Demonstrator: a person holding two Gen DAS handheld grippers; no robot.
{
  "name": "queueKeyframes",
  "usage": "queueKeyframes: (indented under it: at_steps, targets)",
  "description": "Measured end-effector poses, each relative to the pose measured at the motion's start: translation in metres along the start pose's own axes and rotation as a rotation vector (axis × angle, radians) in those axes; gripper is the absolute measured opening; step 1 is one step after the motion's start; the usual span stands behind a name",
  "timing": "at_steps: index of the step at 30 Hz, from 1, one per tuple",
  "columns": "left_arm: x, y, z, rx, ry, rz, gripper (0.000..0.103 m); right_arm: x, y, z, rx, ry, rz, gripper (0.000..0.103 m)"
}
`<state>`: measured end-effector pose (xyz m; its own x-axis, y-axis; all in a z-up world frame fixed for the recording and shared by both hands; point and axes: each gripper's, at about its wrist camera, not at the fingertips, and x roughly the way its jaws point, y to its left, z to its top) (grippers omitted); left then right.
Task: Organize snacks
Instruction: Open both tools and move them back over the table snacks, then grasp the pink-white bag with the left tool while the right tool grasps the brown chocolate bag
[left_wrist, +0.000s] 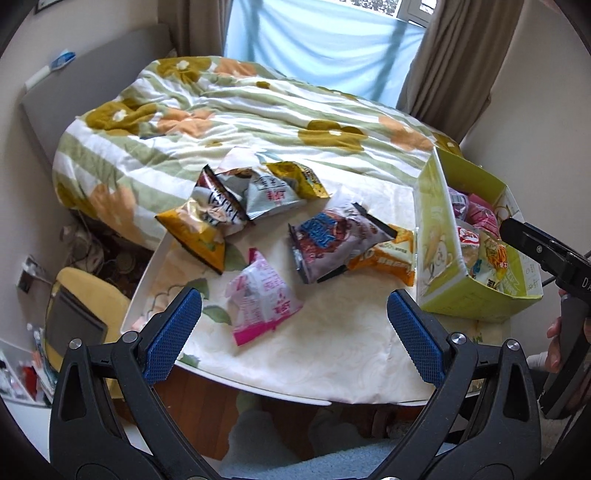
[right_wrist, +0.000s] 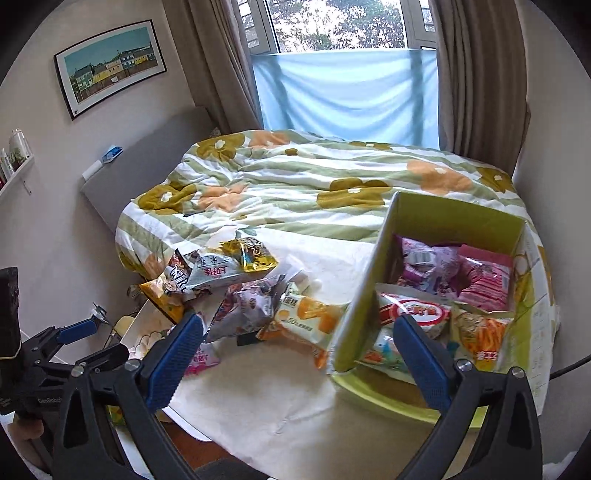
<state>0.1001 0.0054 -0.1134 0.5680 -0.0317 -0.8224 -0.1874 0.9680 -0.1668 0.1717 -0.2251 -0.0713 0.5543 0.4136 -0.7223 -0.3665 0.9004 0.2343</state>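
Several snack bags lie loose on a white cloth-covered table (left_wrist: 332, 369): a pink and white bag (left_wrist: 260, 302), a blue and brown bag (left_wrist: 332, 240), an orange bag (left_wrist: 388, 258) and a heap of gold and silver bags (left_wrist: 236, 199). A yellow-green cardboard box (left_wrist: 439, 243) at the right holds several bags (right_wrist: 439, 291). My left gripper (left_wrist: 293, 325) hangs open and empty just short of the pink bag. My right gripper (right_wrist: 297, 350) is open and empty above the box's near left corner (right_wrist: 343, 363), one finger over the box. The orange bag (right_wrist: 306, 321) lies against the box wall.
A bed with a flowered quilt (right_wrist: 314, 192) lies behind the table. Curtains (right_wrist: 476, 74) and a window are at the back. A yellow chair (left_wrist: 81, 306) and floor clutter sit at the left. A hand (left_wrist: 557, 343) holds the right gripper's handle.
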Motion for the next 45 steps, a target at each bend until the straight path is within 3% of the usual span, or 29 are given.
queueKeyframes:
  at_steps: [11, 17, 21, 26, 34, 39, 45]
  targets:
    - [0.068, 0.084, -0.007, -0.1, 0.172, -0.108, 0.1, 0.079, 0.055, -0.004, 0.103, 0.091, -0.008, 0.103]
    - [0.121, 0.092, -0.017, -0.128, 0.259, -0.18, 0.1, 0.122, 0.063, -0.007, 0.13, 0.149, -0.049, 0.103]
    - [0.145, 0.083, -0.016, -0.124, 0.272, -0.205, 0.1, 0.145, 0.066, -0.009, 0.093, 0.192, -0.085, 0.103]
    - [0.17, 0.069, -0.013, -0.136, 0.286, -0.2, 0.099, 0.169, 0.064, -0.005, 0.078, 0.21, -0.104, 0.103]
    - [0.196, 0.053, -0.011, -0.125, 0.311, -0.129, 0.088, 0.199, 0.061, -0.005, 0.02, 0.247, -0.115, 0.103]
    - [0.204, 0.05, -0.009, -0.116, 0.325, -0.096, 0.071, 0.206, 0.063, -0.005, -0.037, 0.233, -0.113, 0.103]
    - [0.206, 0.039, -0.01, -0.053, 0.328, -0.053, 0.061, 0.214, 0.07, -0.008, -0.121, 0.229, -0.115, 0.103]
